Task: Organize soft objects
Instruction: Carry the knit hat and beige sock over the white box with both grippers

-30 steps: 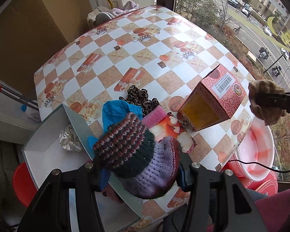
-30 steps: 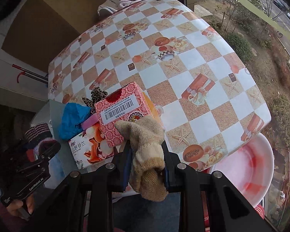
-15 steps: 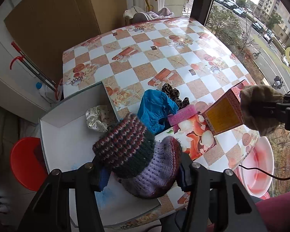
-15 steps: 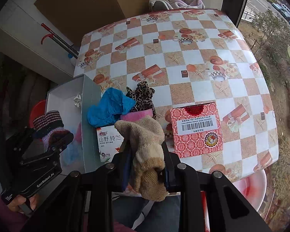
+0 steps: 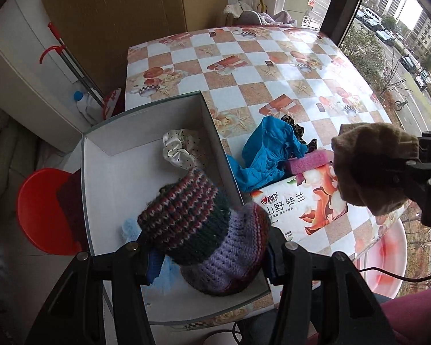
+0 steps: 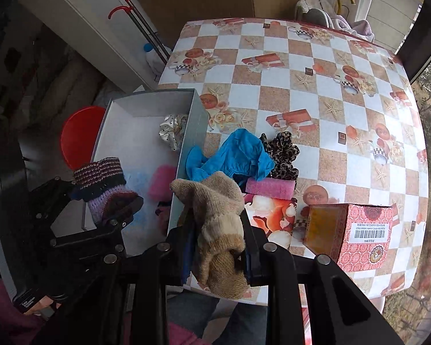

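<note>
Left wrist view: my left claw (image 5: 207, 254) grips a striped knit hat (image 5: 198, 230) at lower centre, over the white box (image 5: 115, 172); a tan sock (image 5: 370, 166) hangs at right.

Right wrist view: my right claw (image 6: 217, 247) clenches that tan sock (image 6: 215, 224) at lower centre, above the table (image 6: 316, 92) edge beside the box.

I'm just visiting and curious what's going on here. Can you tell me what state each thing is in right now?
left gripper: shut on striped knit sock, above the box.
right gripper: shut on beige sock.
grey box: open, with a white dotted scrunchie inside.
blue cloth: crumpled on the table.
leopard scrunchie: on the table beside the blue cloth.
red carton: lying on its side.
</note>
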The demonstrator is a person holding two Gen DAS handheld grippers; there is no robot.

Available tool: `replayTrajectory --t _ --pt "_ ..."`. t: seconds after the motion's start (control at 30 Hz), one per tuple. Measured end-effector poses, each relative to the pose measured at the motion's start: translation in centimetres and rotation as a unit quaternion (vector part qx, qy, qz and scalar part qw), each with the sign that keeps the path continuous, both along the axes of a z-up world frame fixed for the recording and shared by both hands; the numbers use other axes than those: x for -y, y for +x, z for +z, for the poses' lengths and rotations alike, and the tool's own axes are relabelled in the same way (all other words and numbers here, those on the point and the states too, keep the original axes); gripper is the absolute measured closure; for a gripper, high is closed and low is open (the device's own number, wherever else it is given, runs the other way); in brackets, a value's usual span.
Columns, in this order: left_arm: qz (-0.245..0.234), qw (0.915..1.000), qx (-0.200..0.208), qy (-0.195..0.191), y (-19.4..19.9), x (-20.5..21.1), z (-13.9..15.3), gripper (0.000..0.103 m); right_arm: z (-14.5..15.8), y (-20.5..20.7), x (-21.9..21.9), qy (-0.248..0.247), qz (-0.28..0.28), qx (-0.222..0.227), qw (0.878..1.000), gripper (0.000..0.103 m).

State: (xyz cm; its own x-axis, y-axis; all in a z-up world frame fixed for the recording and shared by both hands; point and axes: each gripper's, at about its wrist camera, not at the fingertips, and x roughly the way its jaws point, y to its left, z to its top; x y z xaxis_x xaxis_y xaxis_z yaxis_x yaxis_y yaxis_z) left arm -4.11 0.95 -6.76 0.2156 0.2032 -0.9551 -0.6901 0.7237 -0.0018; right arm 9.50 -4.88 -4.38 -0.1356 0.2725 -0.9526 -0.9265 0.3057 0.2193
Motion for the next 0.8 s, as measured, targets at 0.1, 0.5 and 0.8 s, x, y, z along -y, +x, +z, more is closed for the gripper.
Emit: replayTrajectory --t 0.1,0.5,0.8 --pt "0.008 1.0 0.0 -0.002 -0.5 -0.2 -0.1 0.045 -0.4 -1.2 -0.5 -0.007 0.02 0.001 1.0 0.075" --pt "0.027 0.9996 0.001 -0.009 -1.8 -0.9 -0.4 0.045 -1.5 -1.9 -1.1 -0.024 0.029 -0.006 0.999 0.075" --pt "0.027 0.9996 0.001 -0.01 -1.9 -0.9 -0.4 0.045 -1.6 -2.1 -1.2 -0.026 0.03 -0.006 0.999 0.075"
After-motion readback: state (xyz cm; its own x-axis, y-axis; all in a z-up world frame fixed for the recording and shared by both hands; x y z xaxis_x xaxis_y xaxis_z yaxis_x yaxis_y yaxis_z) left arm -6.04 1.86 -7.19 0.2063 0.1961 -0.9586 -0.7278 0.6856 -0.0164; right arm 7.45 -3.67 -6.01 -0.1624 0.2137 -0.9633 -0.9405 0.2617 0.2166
